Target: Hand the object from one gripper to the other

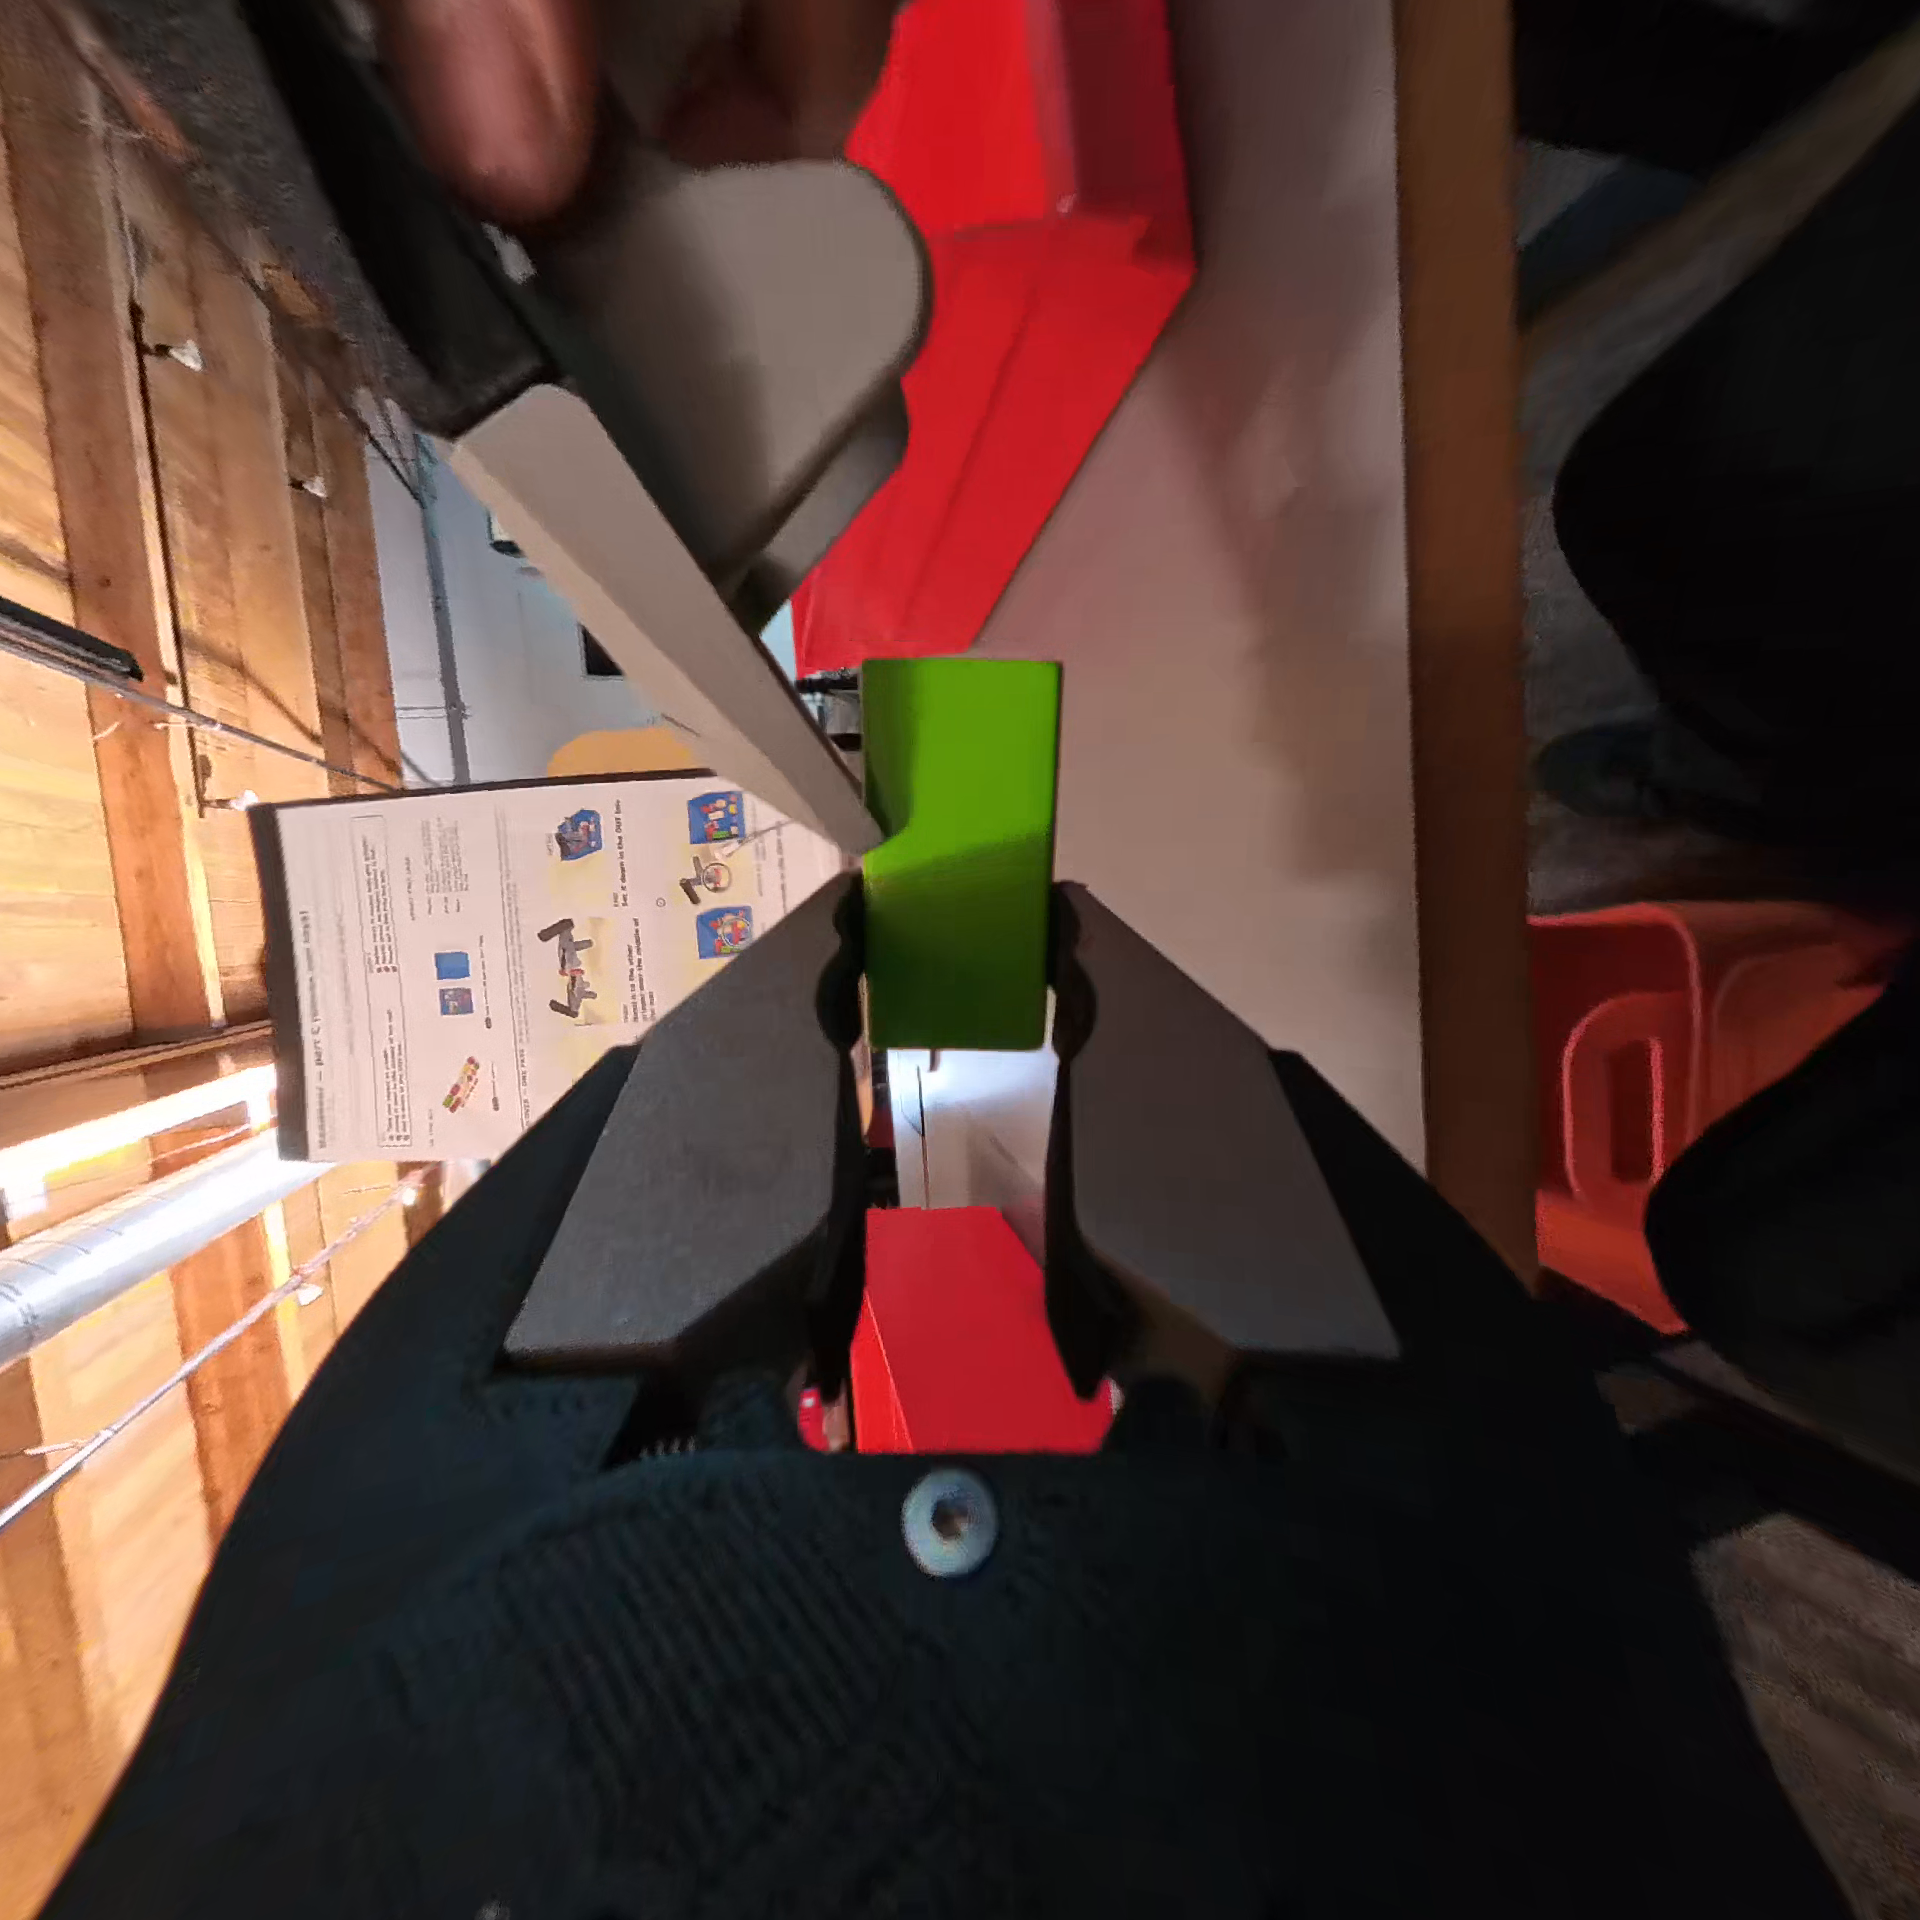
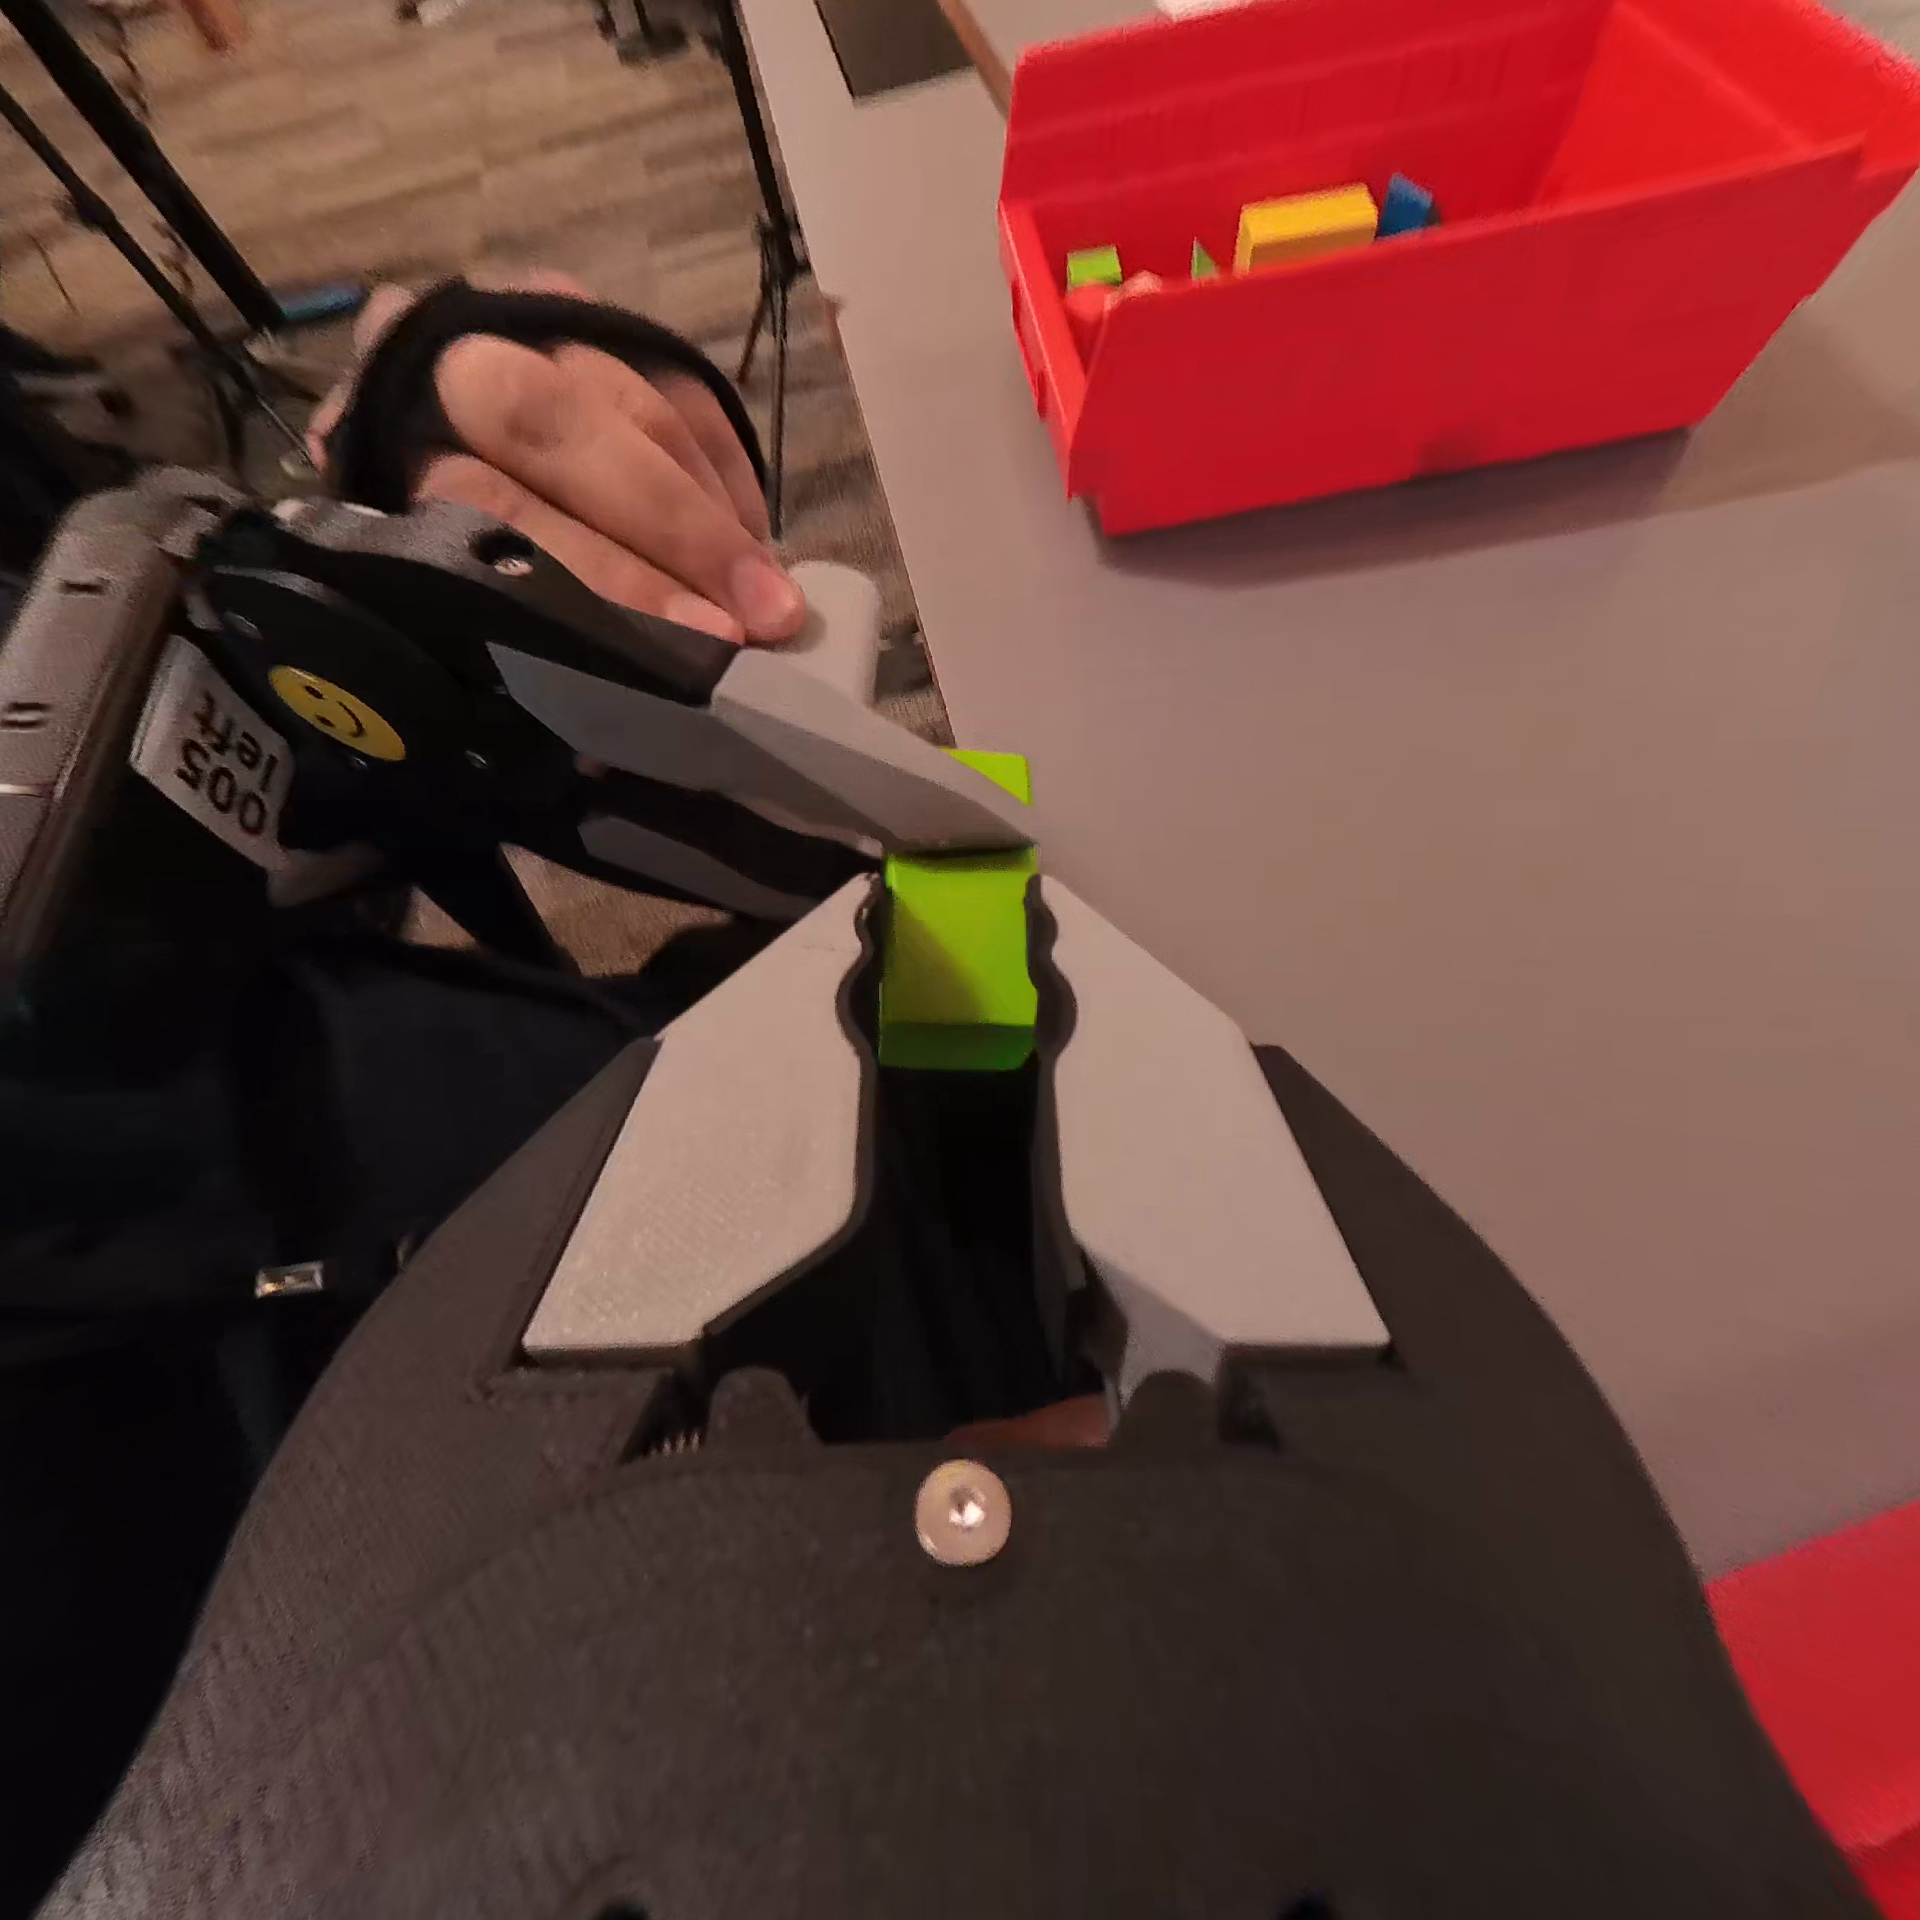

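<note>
A bright green block (image 1: 961, 769) is held in the air between both grippers. In the left wrist view my left gripper (image 1: 956, 935) is shut on the block's near end. A grey finger (image 1: 727, 707) of the right gripper comes in from the upper left and touches the block's left side at a notch. In the right wrist view my right gripper (image 2: 961, 935) is shut on the green block (image 2: 956, 966). The left gripper reaches in from the left, and its upper finger (image 2: 852, 769) lies over the block's far end.
A red bin (image 2: 1455, 364) with several coloured blocks stands on the grey table (image 2: 1455, 935). A second red bin edge (image 2: 1829, 1662) sits at the lower right. A person's hand (image 2: 582, 468) holds the left gripper. A printed sheet (image 1: 499, 966) stands behind. Only a small space, under 4 cm, lies between the two pairs of fingers.
</note>
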Demonstrator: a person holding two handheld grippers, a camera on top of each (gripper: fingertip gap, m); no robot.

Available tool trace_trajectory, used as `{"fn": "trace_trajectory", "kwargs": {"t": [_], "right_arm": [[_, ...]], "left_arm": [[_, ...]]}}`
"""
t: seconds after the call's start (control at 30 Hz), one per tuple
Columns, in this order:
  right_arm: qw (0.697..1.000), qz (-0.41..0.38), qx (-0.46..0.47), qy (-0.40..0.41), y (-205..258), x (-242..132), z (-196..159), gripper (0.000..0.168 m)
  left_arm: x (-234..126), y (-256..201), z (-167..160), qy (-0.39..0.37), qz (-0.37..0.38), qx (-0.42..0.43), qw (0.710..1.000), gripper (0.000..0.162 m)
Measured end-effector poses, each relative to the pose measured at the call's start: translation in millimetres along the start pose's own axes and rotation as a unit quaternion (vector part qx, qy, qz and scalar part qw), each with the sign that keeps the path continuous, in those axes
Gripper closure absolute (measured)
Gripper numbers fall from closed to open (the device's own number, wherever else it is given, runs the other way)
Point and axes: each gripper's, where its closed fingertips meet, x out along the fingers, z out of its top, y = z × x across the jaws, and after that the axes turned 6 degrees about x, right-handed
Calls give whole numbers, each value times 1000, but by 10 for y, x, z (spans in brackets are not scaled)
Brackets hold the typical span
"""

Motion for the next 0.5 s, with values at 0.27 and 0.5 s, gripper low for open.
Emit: {"fn": "trace_trajectory", "kwargs": {"t": [0.27, 0.5], "right_arm": [[997, -2, 0, 72, -21, 54, -284, 139], [993, 19, -17, 116, 28, 109, -440, 136]], "left_arm": [[51, -222, 99, 9, -33, 50, 998, 130], [4, -140, 207, -4, -6, 65, 998, 130]]}}
